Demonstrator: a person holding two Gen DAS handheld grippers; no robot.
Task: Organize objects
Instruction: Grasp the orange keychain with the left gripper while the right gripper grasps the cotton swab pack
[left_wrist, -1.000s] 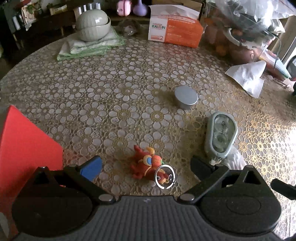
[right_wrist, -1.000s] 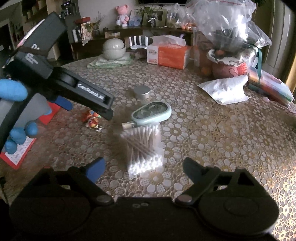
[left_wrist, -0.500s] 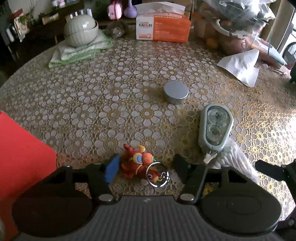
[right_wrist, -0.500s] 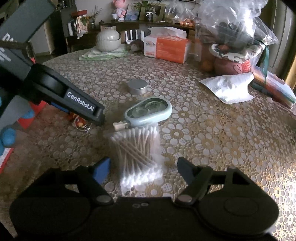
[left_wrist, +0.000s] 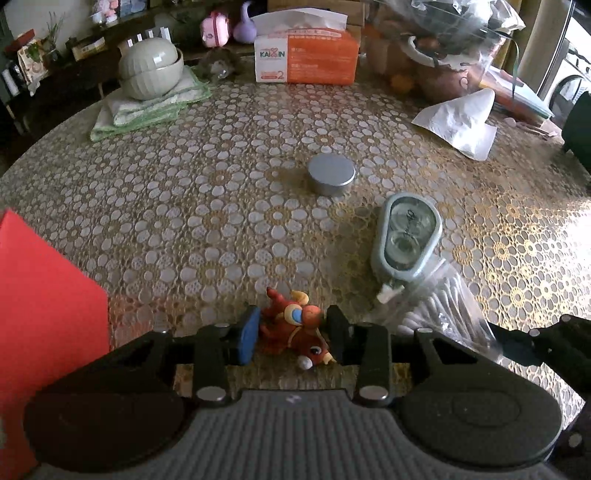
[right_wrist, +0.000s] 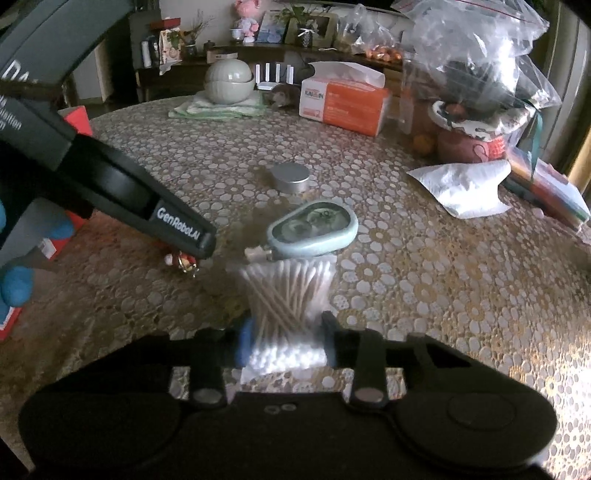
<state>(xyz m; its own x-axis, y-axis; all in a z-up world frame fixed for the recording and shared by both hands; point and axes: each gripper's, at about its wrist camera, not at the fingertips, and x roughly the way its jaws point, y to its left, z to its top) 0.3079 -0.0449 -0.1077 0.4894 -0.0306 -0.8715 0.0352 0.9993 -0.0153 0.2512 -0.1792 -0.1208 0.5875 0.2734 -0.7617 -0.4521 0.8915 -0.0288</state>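
Bench (left_wrist: 166, 206), under a lace-patterned cloth: I am working over its near half, with a tissue box (left_wrist: 306, 55), stacked bowls (left_wrist: 151, 70) on folded cloths, and a crumpled tissue (left_wrist: 461, 122) lying well apart at the far edge. A red card (left_wrist: 40, 302) is lying at my left.

Left gripper (left_wrist: 290, 332): I am closing it on the red bull keychain figure (left_wrist: 291, 328), which is lying on the bench. A second ago the jaws were standing wide, either side of the toy; they have just been closing, and both pads are now pressing its flanks, so I am grasping it.

Right gripper (right_wrist: 286, 341): I am clamping it across the bag of cotton swabs (right_wrist: 288, 306), near its nearer end. These jaws too were wide a second ago and have just been closing; the bag is now pinched between them, its far end tucked under the pale-green correction tape dispenser (right_wrist: 314, 229).

Round metal tin (left_wrist: 331, 179): sitting untouched beyond the dispenser.

Meaning for the task: both grasps appear set but neither item is lifted yet. I judge that lifting the swabs may drag or tip the dispenser resting on them.
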